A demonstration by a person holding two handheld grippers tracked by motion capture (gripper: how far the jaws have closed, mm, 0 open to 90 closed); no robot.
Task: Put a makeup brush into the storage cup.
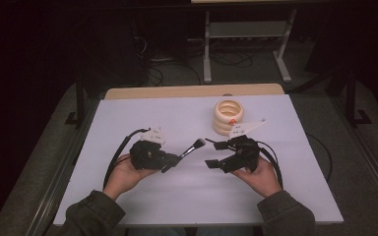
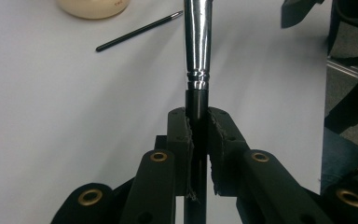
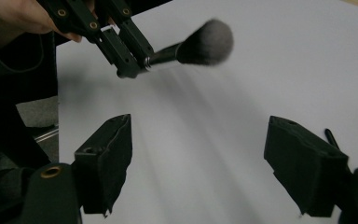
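Note:
A make-up brush (image 1: 193,146) with a black handle, silver ferrule (image 2: 198,46) and fluffy dark head (image 3: 207,42) is held off the white table (image 1: 142,113). My left gripper (image 1: 173,161) is shut on the handle, the pads (image 2: 216,135) pressing it from both sides, and the brush points toward the right hand. My right gripper (image 1: 215,153) stands open a short way from the brush head. In the right gripper view its jaws (image 3: 198,140) are wide apart with only table between them, and the left gripper (image 3: 128,70) with the brush is at the upper left.
A cream ringed holder (image 1: 228,117) stands on the table behind the right gripper. A thin black brush (image 2: 137,31) lies flat near it. The table's wooden far edge (image 1: 192,91) gives onto a dark floor with cables and a metal stand.

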